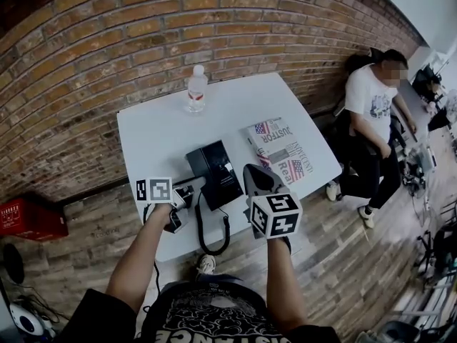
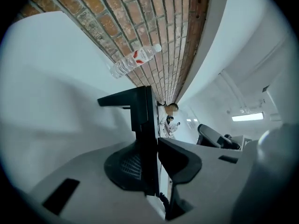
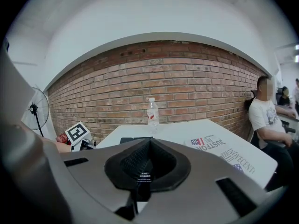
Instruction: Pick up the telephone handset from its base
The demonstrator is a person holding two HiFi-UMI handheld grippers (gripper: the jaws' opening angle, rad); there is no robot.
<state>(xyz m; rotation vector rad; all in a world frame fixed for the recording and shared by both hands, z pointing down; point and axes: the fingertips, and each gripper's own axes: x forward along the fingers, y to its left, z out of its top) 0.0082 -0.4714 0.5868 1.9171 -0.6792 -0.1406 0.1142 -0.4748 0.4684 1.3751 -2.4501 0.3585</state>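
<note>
A black telephone base [image 1: 223, 170] sits near the front of the white table [image 1: 157, 131]. Its handset [image 1: 198, 168] lies along the base's left side, and a coiled cord [image 1: 213, 243] loops down over the table edge. My left gripper [image 1: 188, 193] is at the handset's near end. In the left gripper view the handset [image 2: 141, 111] stands as a dark slab between the pads [image 2: 182, 158], which press on it. My right gripper [image 1: 253, 173] hovers just right of the base with its jaws shut and nothing held; the right gripper view shows its pads [image 3: 147, 164] together.
A clear water bottle [image 1: 196, 89] stands at the table's far side against the brick wall. A printed newspaper [image 1: 280, 148] lies right of the phone. A person [image 1: 371, 113] sits beyond the table's right edge. On the floor at the left is a red box [image 1: 28, 219].
</note>
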